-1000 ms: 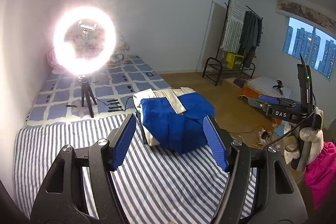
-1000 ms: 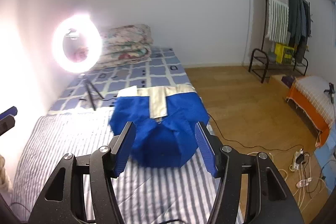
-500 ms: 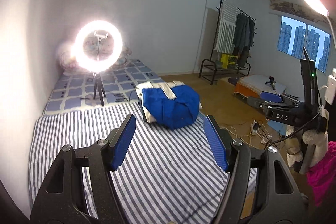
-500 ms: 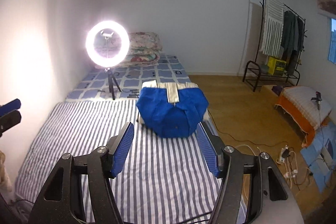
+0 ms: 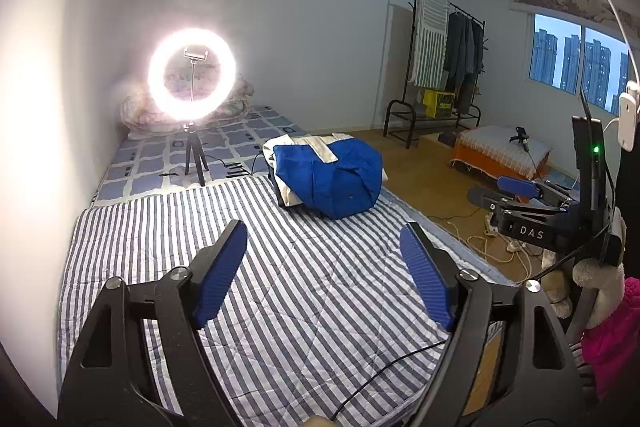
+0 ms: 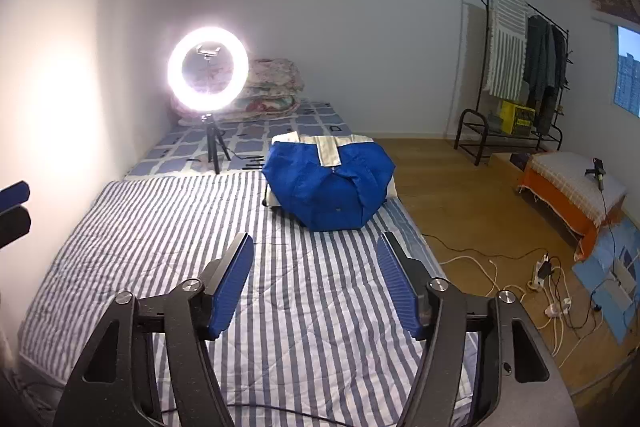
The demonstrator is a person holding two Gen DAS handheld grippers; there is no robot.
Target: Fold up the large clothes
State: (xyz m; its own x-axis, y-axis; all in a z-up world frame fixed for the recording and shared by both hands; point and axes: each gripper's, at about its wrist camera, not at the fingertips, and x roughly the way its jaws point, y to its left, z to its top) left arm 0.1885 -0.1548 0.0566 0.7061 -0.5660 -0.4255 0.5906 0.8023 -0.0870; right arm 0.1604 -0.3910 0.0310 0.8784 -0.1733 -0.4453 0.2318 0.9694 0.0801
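A folded blue and cream garment (image 5: 328, 179) lies as a rounded bundle on the far right part of the striped bed cover (image 5: 200, 239); it also shows in the right wrist view (image 6: 330, 187). My left gripper (image 5: 324, 259) is open and empty, held well back from the bundle above the cover. My right gripper (image 6: 316, 279) is open and empty, also well short of the bundle. The right gripper also shows in the left wrist view (image 5: 516, 187), off the bed's right side.
A lit ring light on a tripod (image 5: 192, 79) stands on the checked sheet behind the bundle. Folded quilts (image 6: 268, 83) lie against the wall. A clothes rack (image 6: 516, 67), an orange-covered bench (image 6: 568, 183) and floor cables (image 6: 540, 275) are to the right.
Both grippers have pulled back and up from the blue bundle, which now looks smaller and farther away. The bundle stays where it was on the bed.
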